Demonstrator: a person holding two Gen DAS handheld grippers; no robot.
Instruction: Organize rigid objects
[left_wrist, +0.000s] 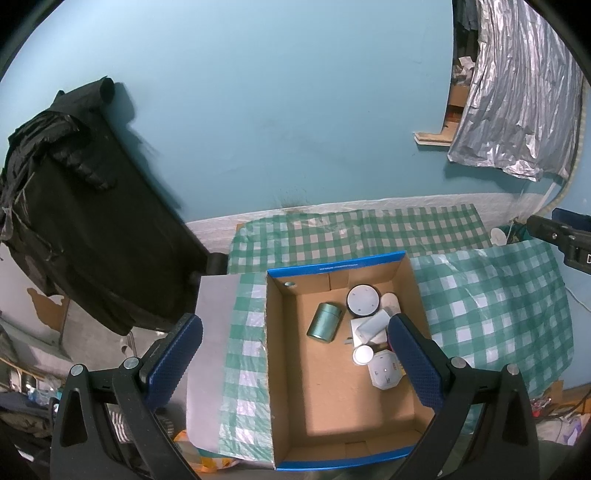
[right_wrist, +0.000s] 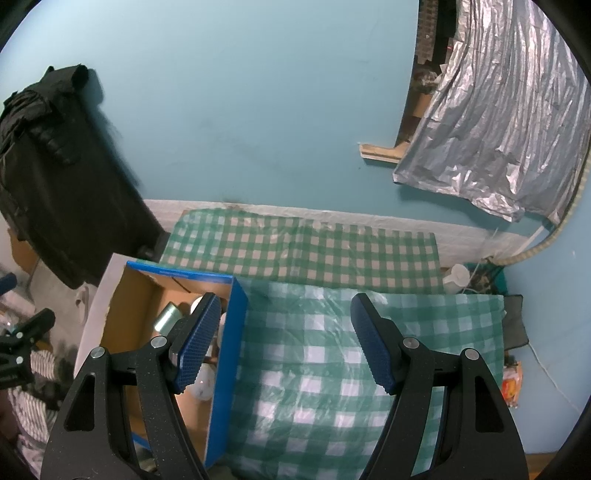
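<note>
The box (left_wrist: 332, 373) sits on the checked cloth (left_wrist: 491, 306), and the rigid items are already in it: a green tin (left_wrist: 325, 320) lying on its side, a round speaker (left_wrist: 362, 300), and a small cluster of white pieces (left_wrist: 373, 343) against the right wall. I hold my left gripper (left_wrist: 295, 363) above the box, jaws spread and empty. My right gripper (right_wrist: 286, 341) hangs over bare cloth, also spread and empty. I judge the gathering nearly done; next I'd look for strays, or straighten the tin.
</note>
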